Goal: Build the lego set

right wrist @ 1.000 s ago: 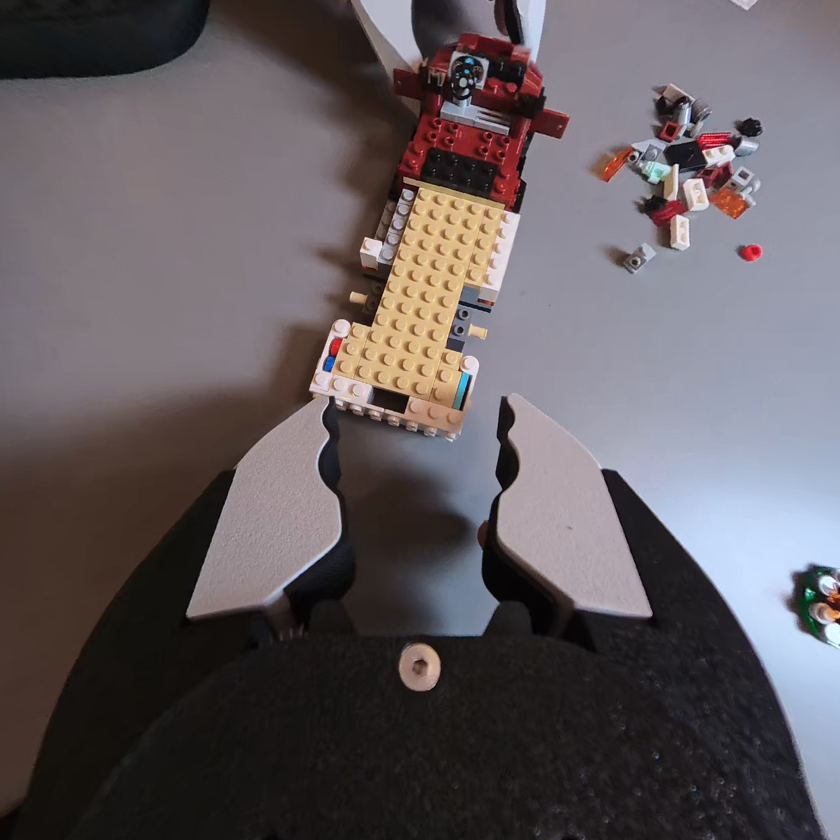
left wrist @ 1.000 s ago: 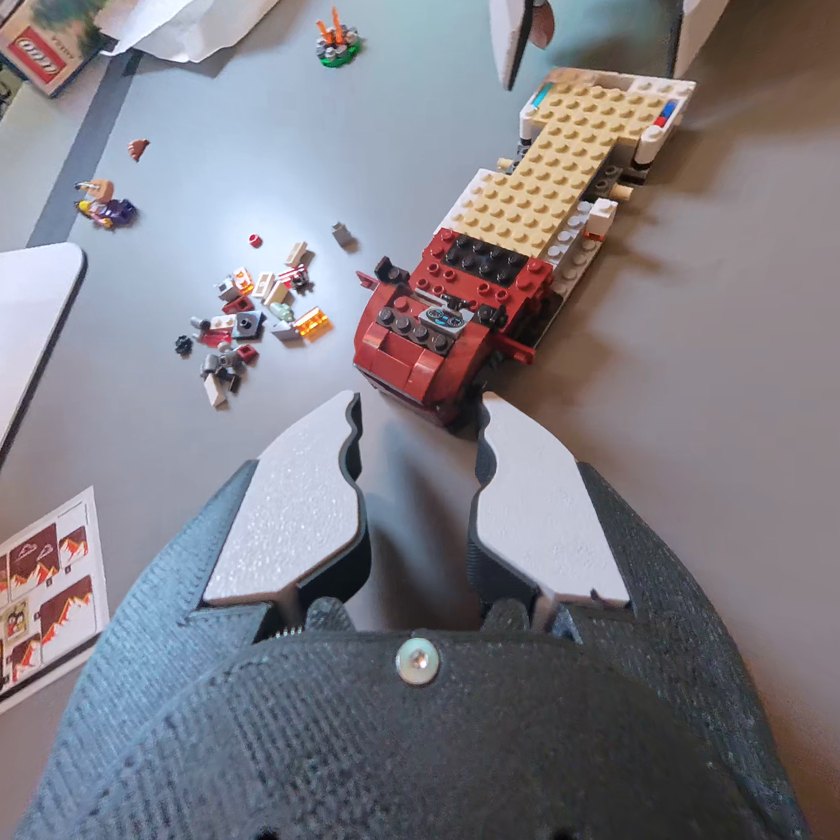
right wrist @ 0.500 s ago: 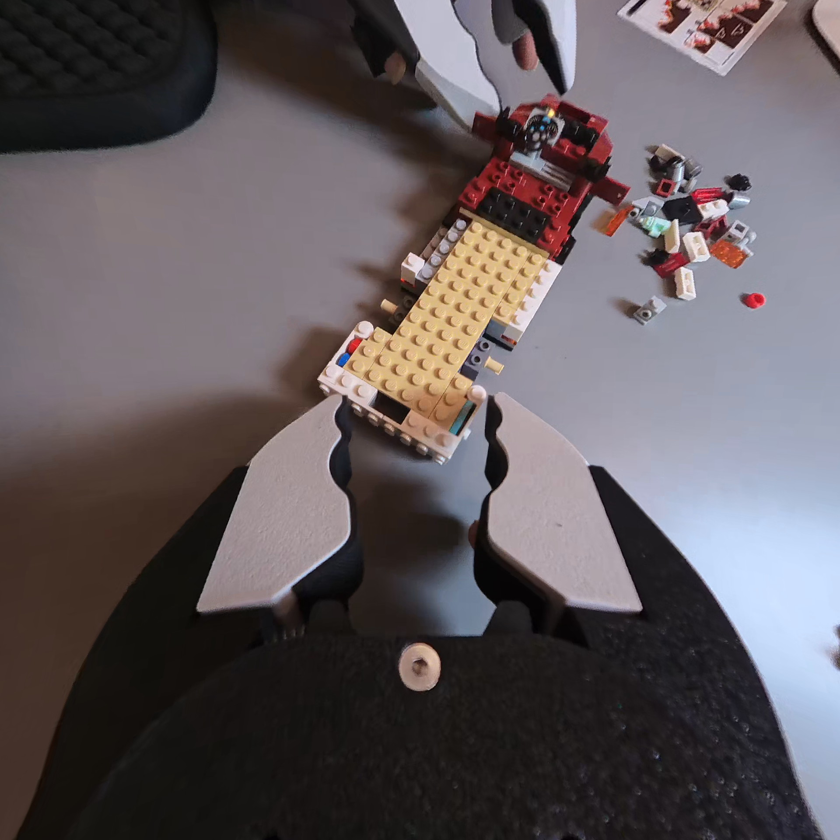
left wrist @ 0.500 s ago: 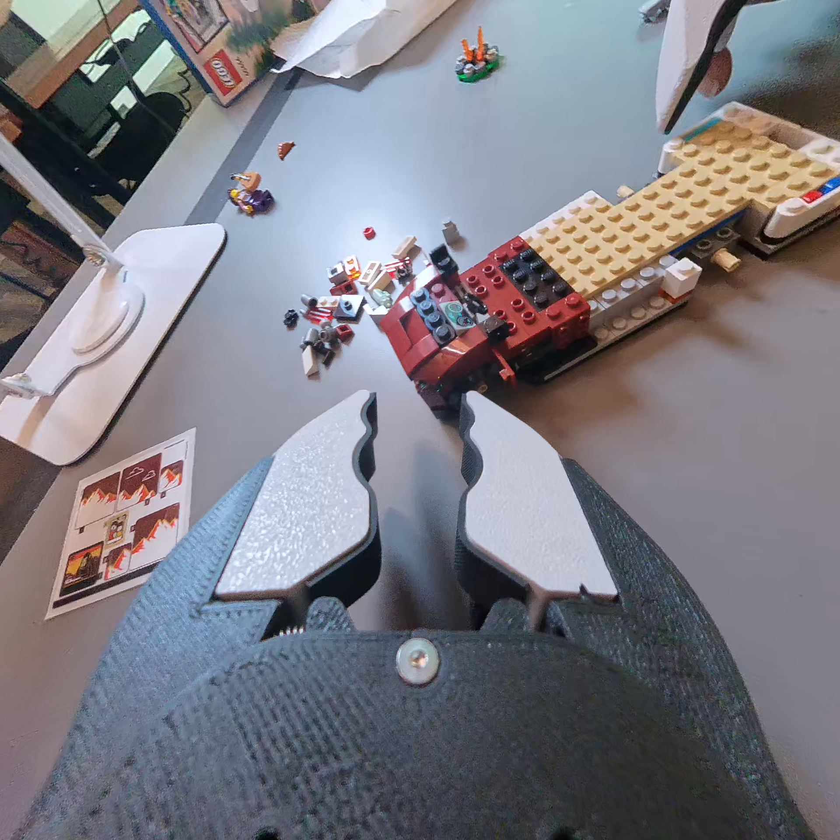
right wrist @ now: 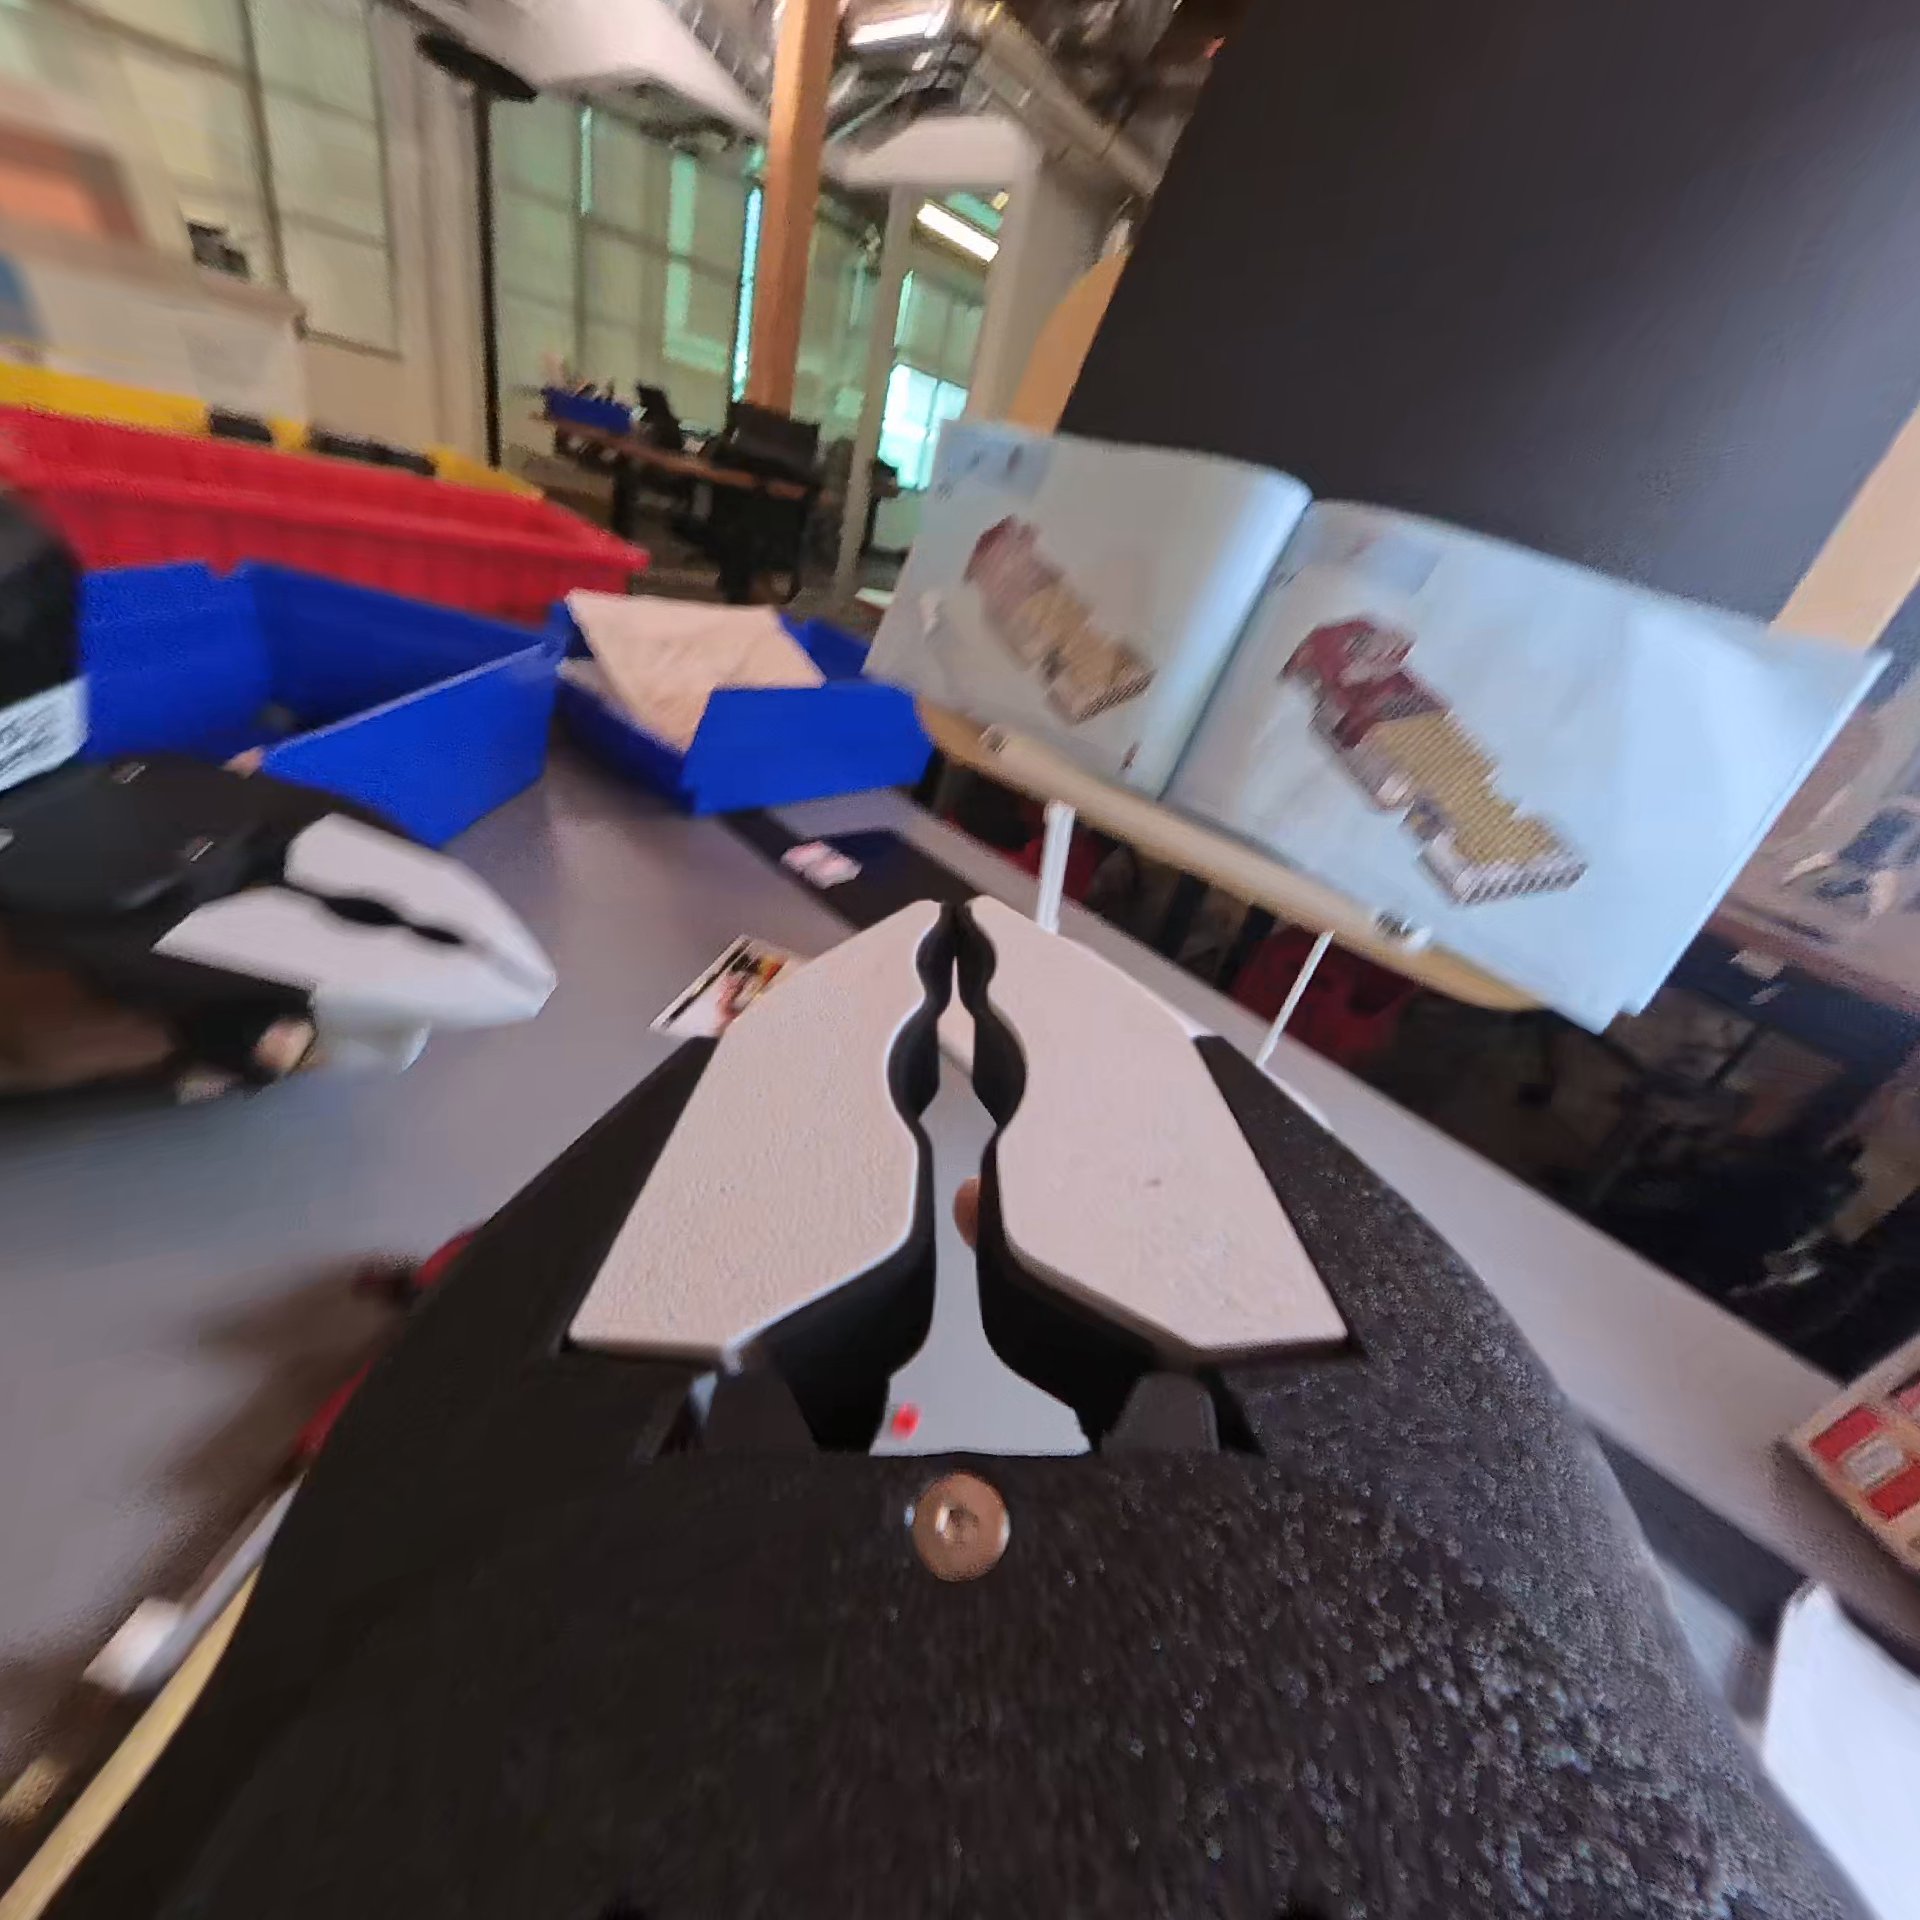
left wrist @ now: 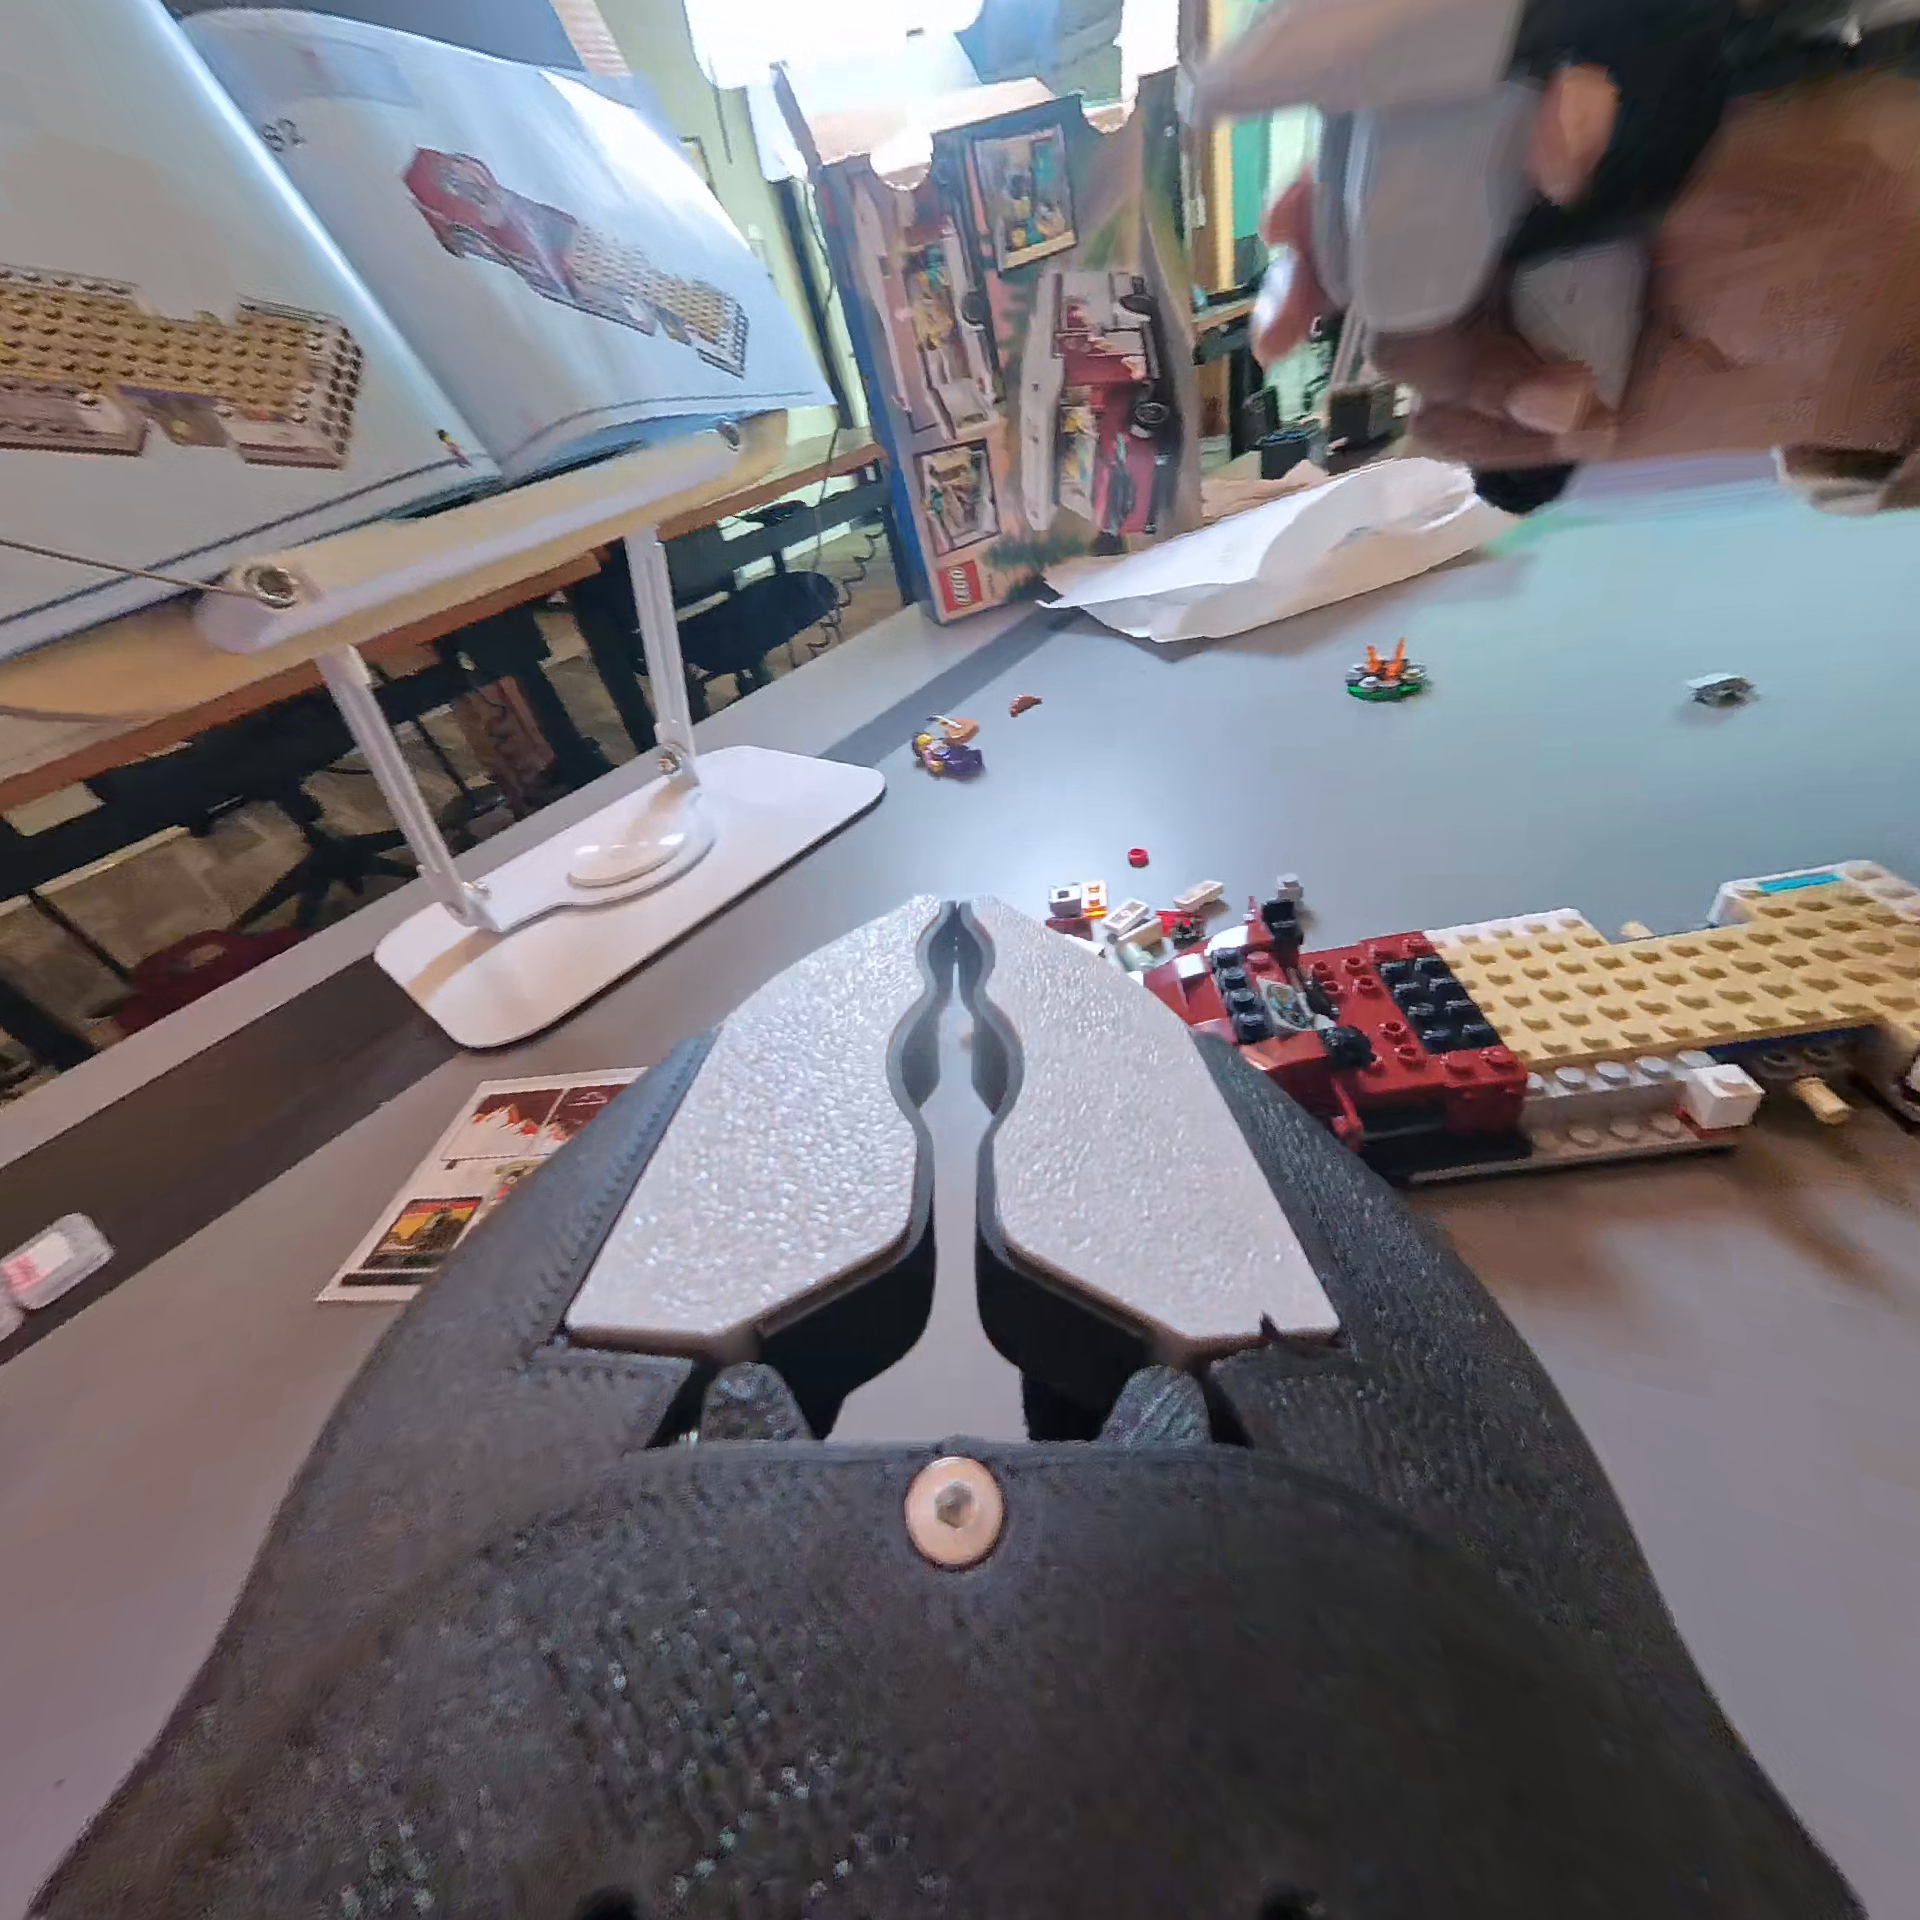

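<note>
Left gripper (left wrist: 954, 914): fingertips closed together on nothing, raised above the grey table (left wrist: 1455, 790); just right of its tips lies a brick-built vehicle (left wrist: 1475, 1029) with dark red front and tan studded deck, a scatter of small loose bricks (left wrist: 1143, 914) ahead-right, a sticker sheet (left wrist: 488, 1174) to its lower left, and a white book stand (left wrist: 623, 894) carrying an open instruction booklet (left wrist: 343, 312) ahead-left. Right gripper (right wrist: 954, 914): fingertips likewise closed and bare, lifted and facing the same booklet (right wrist: 1351, 717) ahead-right, with blue bins (right wrist: 416, 727) ahead-left and the other gripper beside it at left.
</note>
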